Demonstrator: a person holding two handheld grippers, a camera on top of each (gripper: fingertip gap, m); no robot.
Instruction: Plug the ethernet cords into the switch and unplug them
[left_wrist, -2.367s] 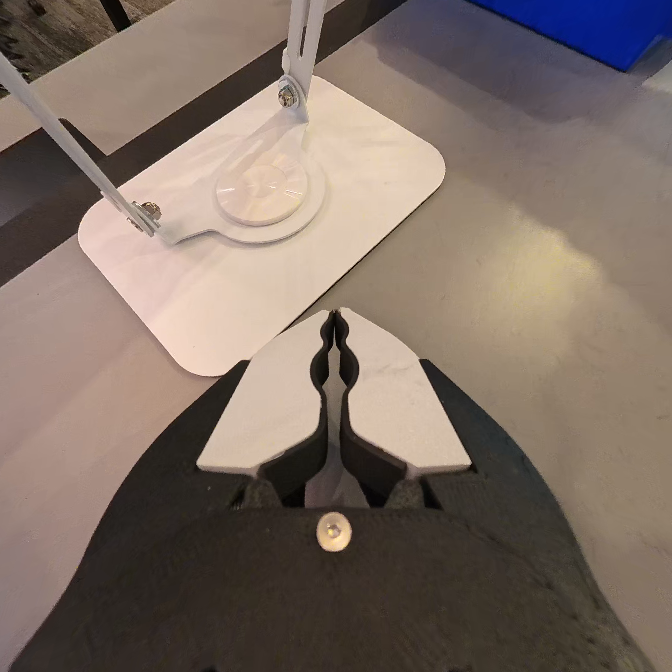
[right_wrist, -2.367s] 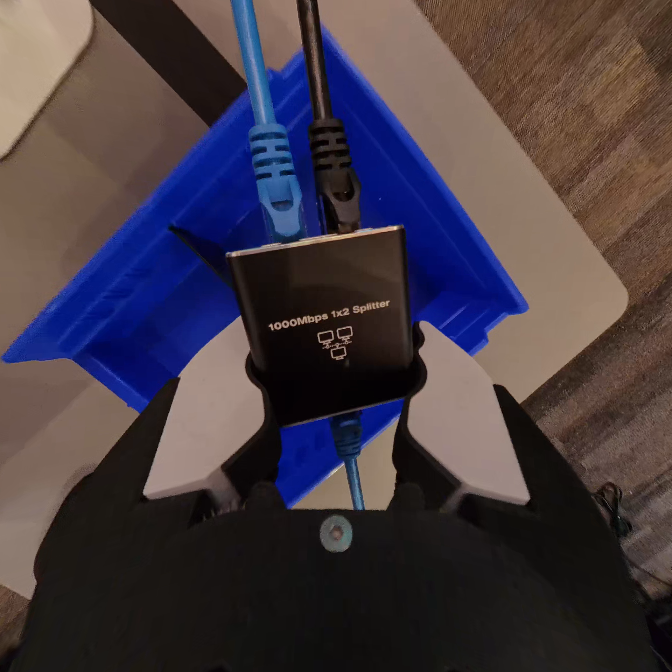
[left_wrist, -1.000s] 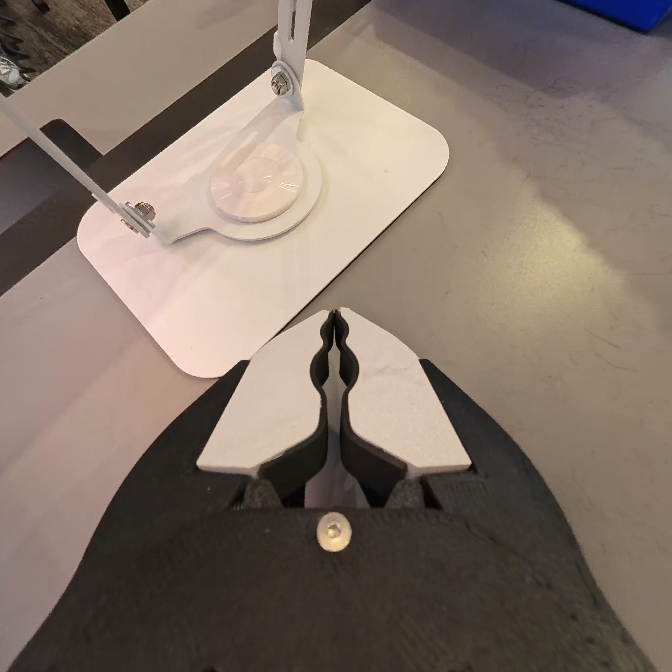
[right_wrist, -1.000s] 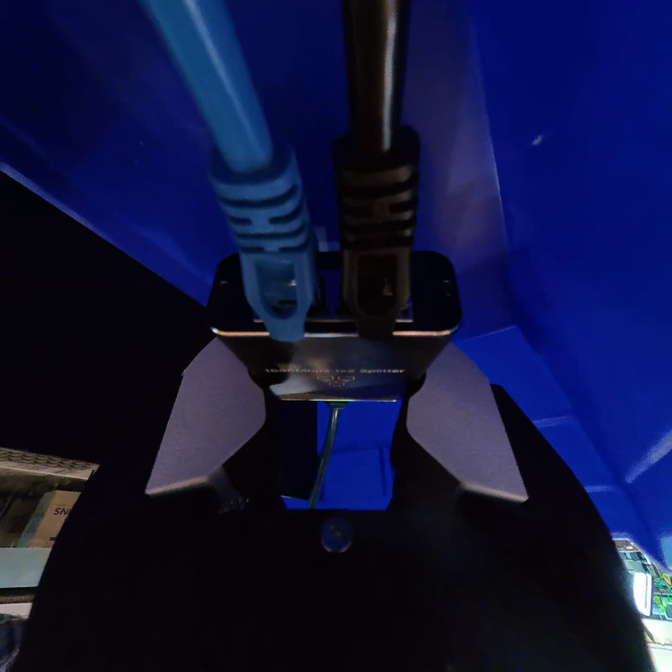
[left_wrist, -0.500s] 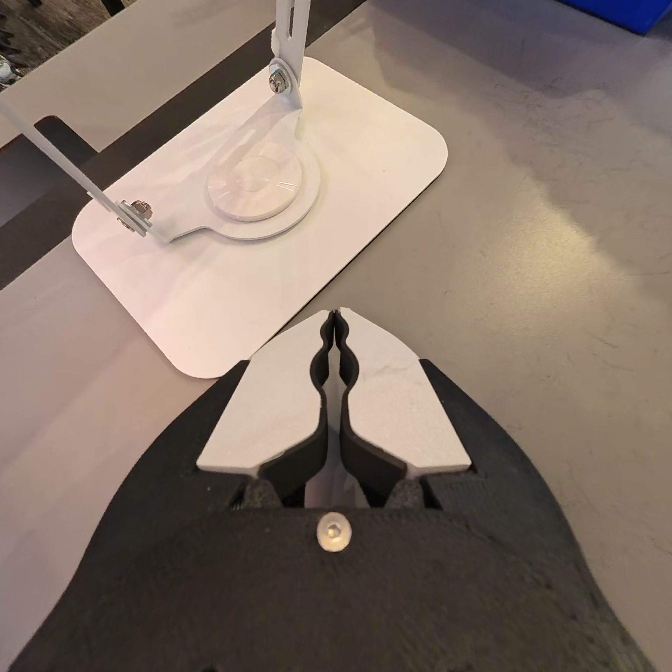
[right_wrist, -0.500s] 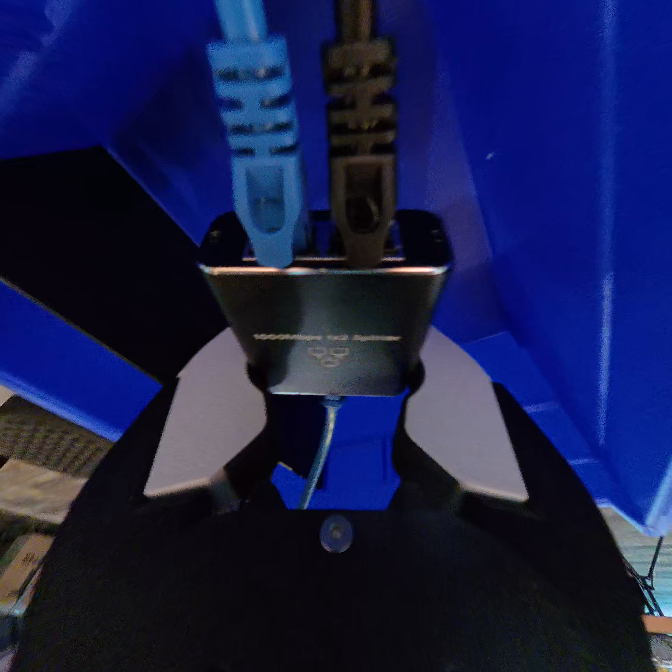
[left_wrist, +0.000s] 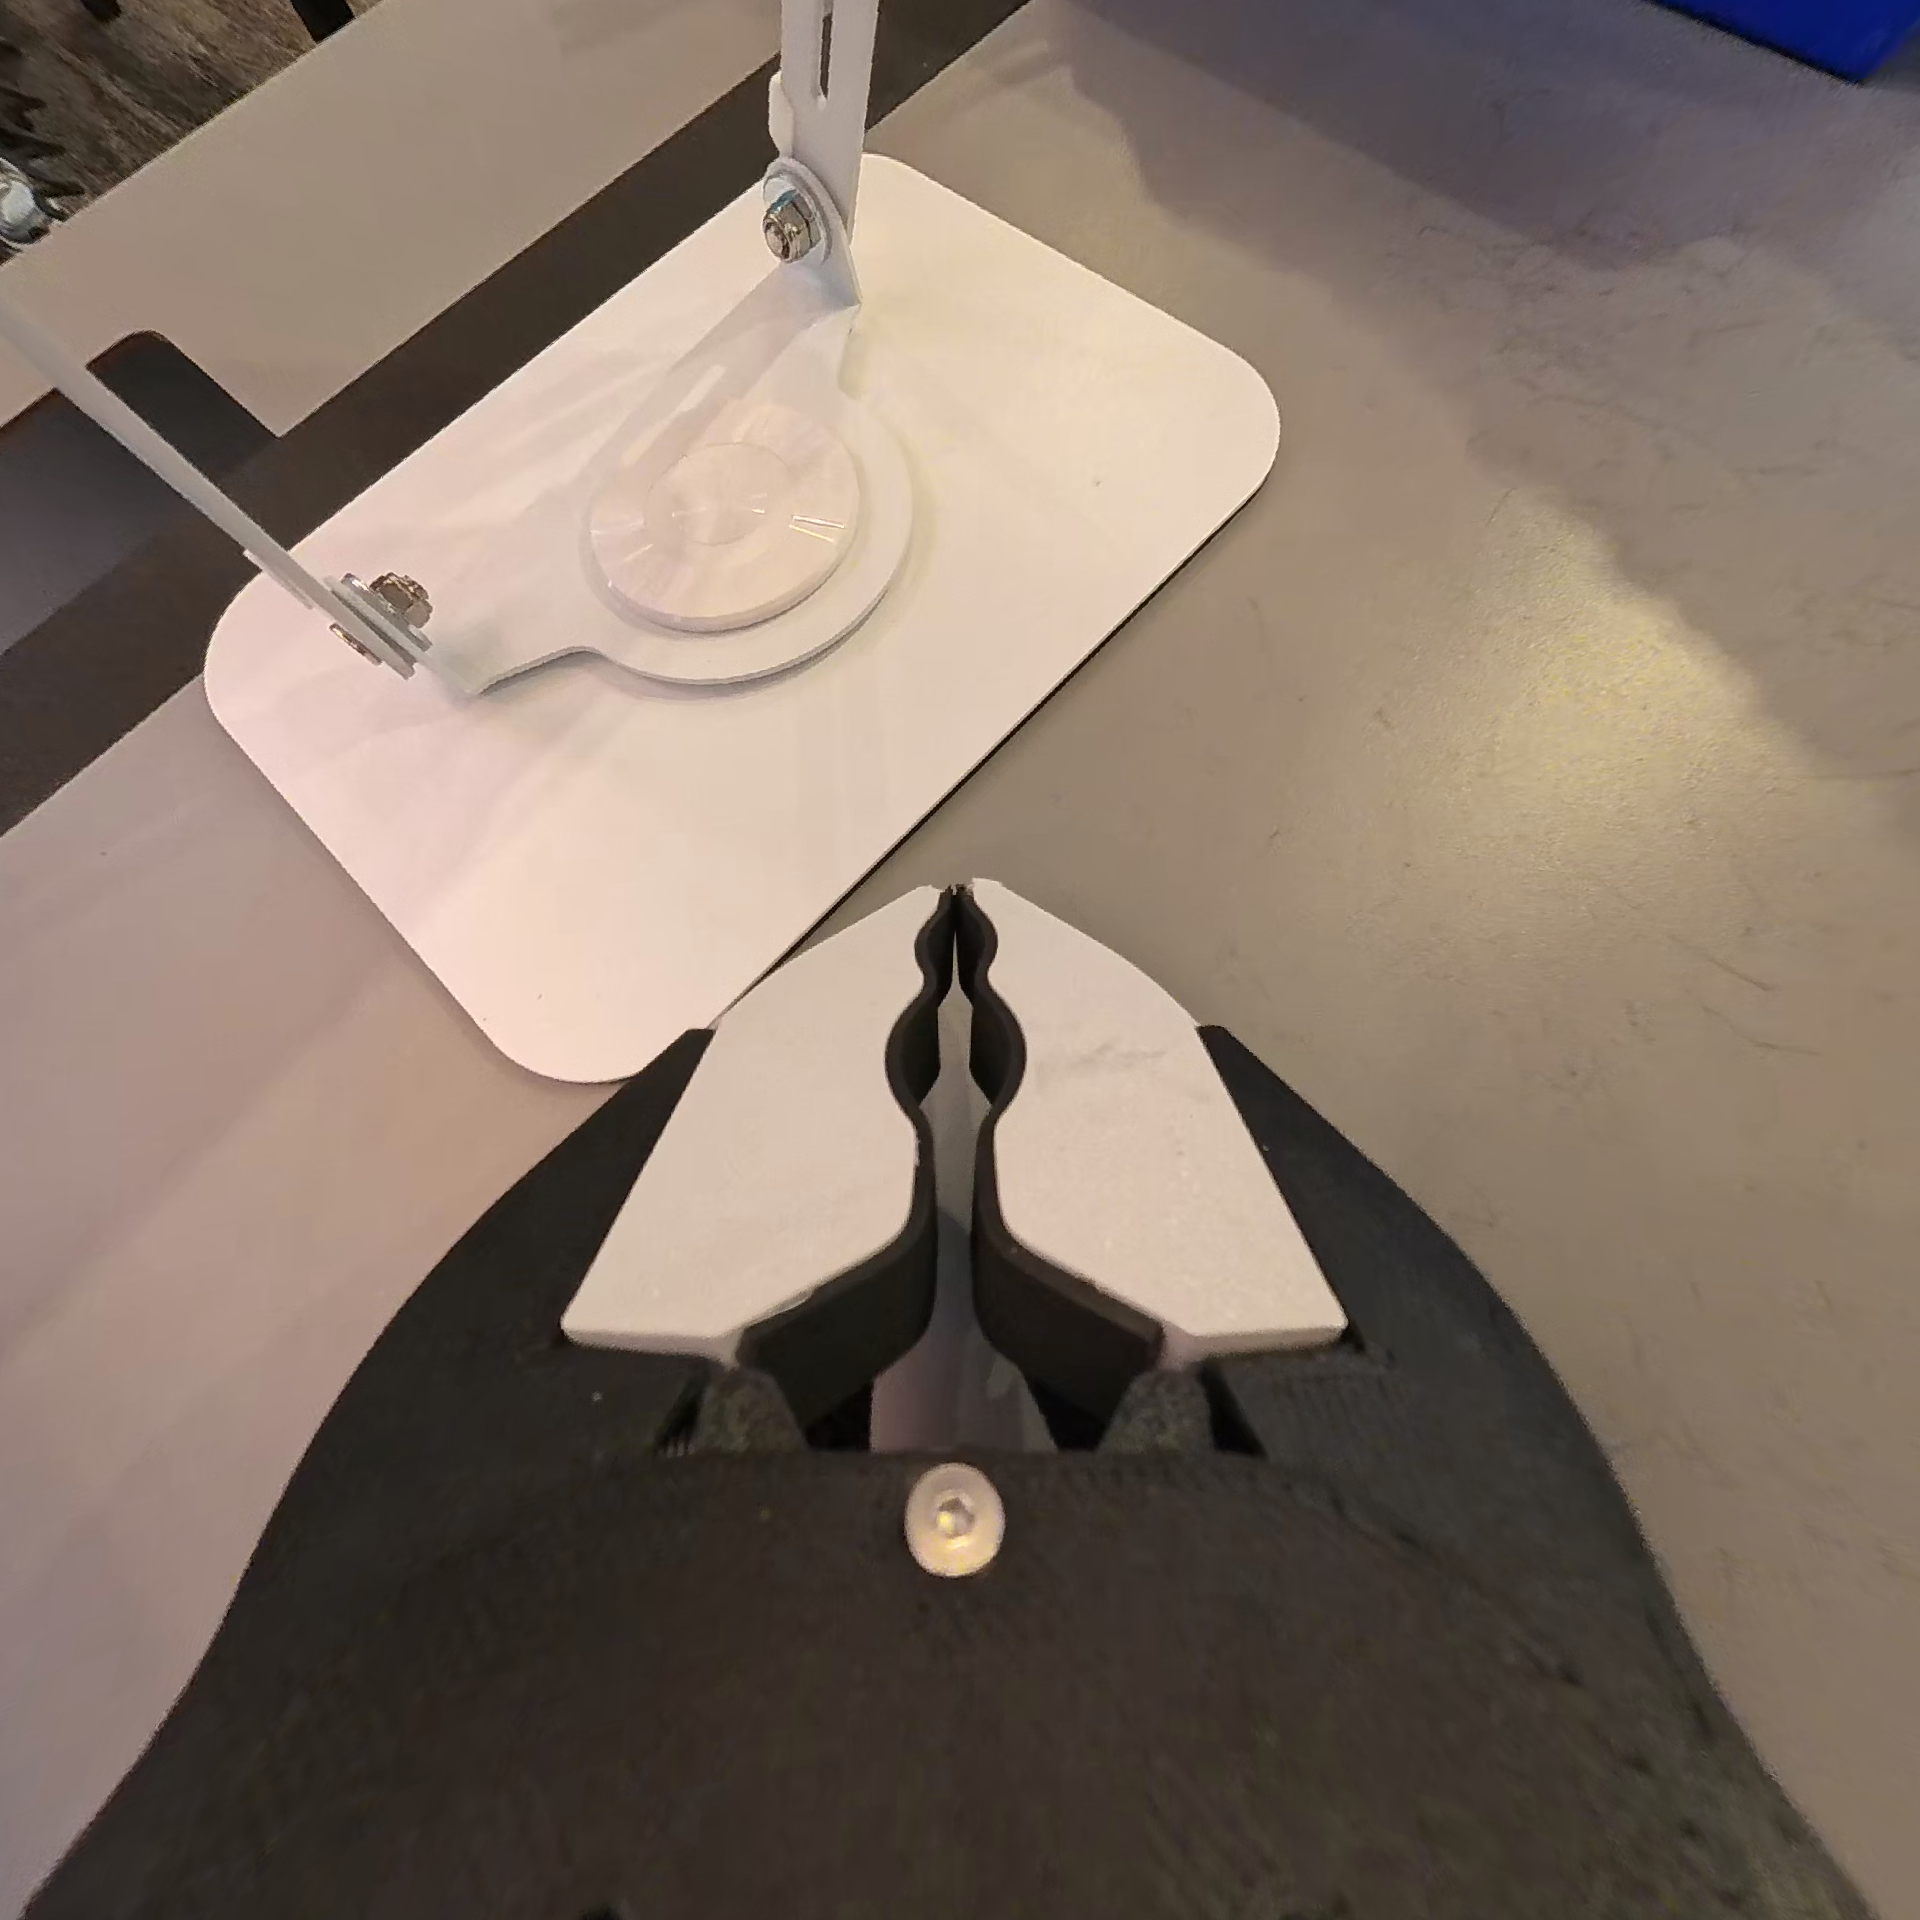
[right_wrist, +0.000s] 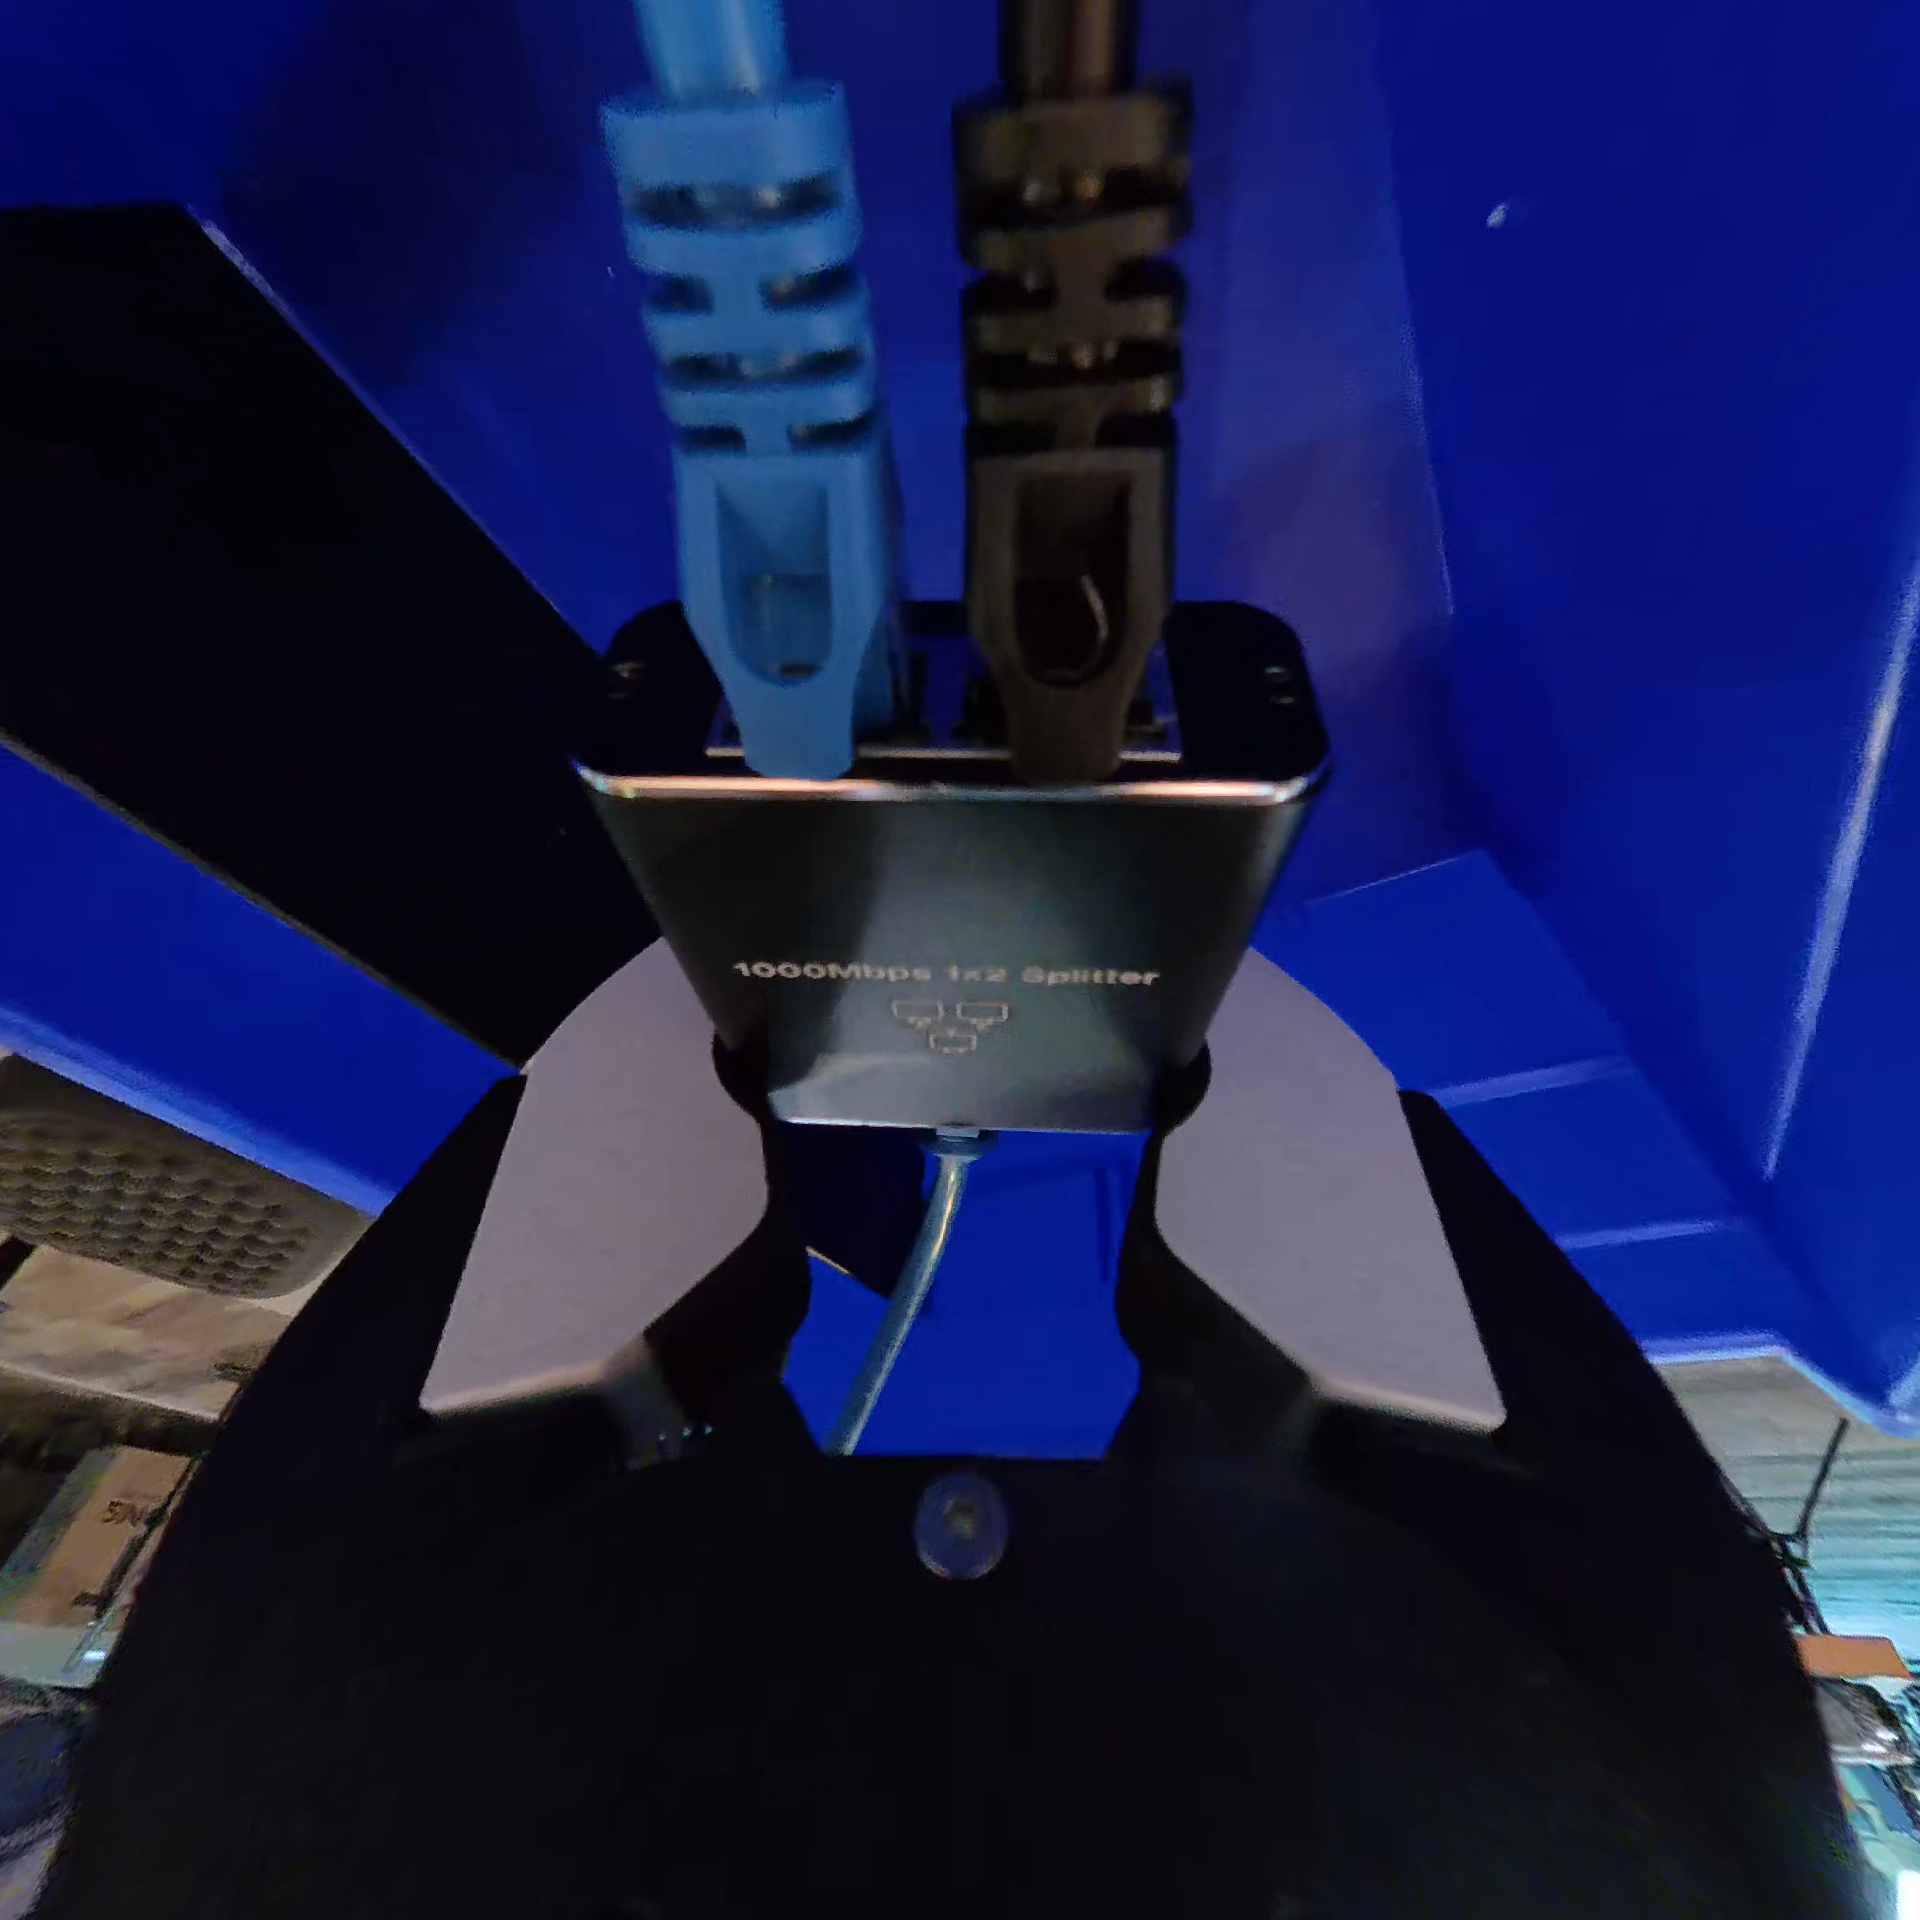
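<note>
Your biggest risk is the blue bin (right_wrist: 1558, 520) walls crowding the switch (right_wrist: 951, 914): I'd expect a snagged cord to twist the box, since your right gripper (right_wrist: 956, 1081) clamps only its rear end. Both plugs look seated, so unplugging needs your left gripper (left_wrist: 954, 914), whose jaws are closed on nothing over the grey table (left_wrist: 1455, 727) beside a white stand base (left_wrist: 727, 727). The switch is a dark metal box, held inside the bin, with a blue cord (right_wrist: 769, 468) and a black cord (right_wrist: 1070, 468) in its front ports and a thin cable (right_wrist: 904, 1299) trailing behind.

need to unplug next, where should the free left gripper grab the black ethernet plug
Grip the black ethernet plug on its ribbed boot, just above the switch, closing across its narrow sides from the open right flank; the blue ethernet plug crowds the other. The right gripper already clamps the switch, so pull straight out along the cord.
</note>
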